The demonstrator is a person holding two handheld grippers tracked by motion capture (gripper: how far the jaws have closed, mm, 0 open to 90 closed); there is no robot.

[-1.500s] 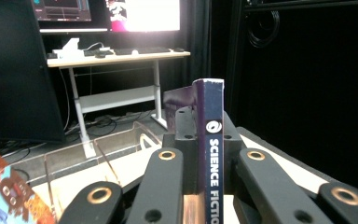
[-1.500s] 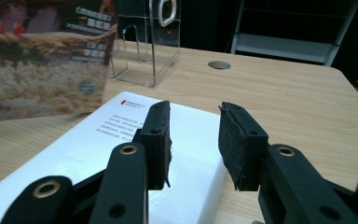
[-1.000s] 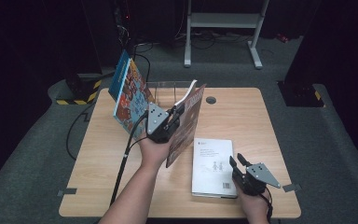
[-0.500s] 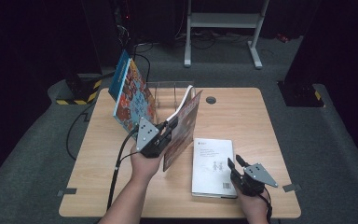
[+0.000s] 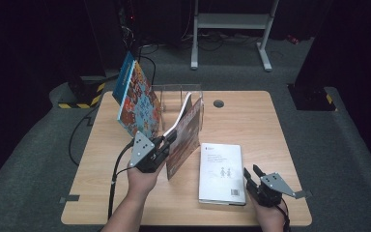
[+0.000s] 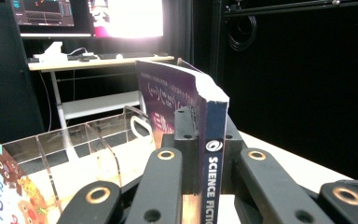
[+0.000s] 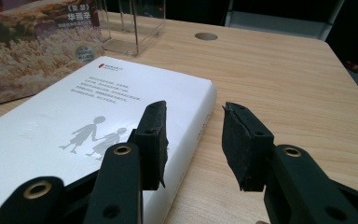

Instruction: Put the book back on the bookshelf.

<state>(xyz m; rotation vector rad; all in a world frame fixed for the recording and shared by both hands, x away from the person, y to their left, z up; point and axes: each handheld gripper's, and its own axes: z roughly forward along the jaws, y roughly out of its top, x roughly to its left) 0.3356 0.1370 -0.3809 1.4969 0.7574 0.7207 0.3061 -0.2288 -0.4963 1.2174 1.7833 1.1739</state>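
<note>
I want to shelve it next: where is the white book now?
In the high view the white book lies flat on the table's front right part, between the right gripper and the book held upright by the left gripper.

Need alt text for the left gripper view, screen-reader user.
The left gripper is clamped on the spine of an upright purple book lettered "SCIENCE FICTION". A clear acrylic book rack stands behind at left on the wooden table, with a colourful book cover at the lower left corner.
</note>
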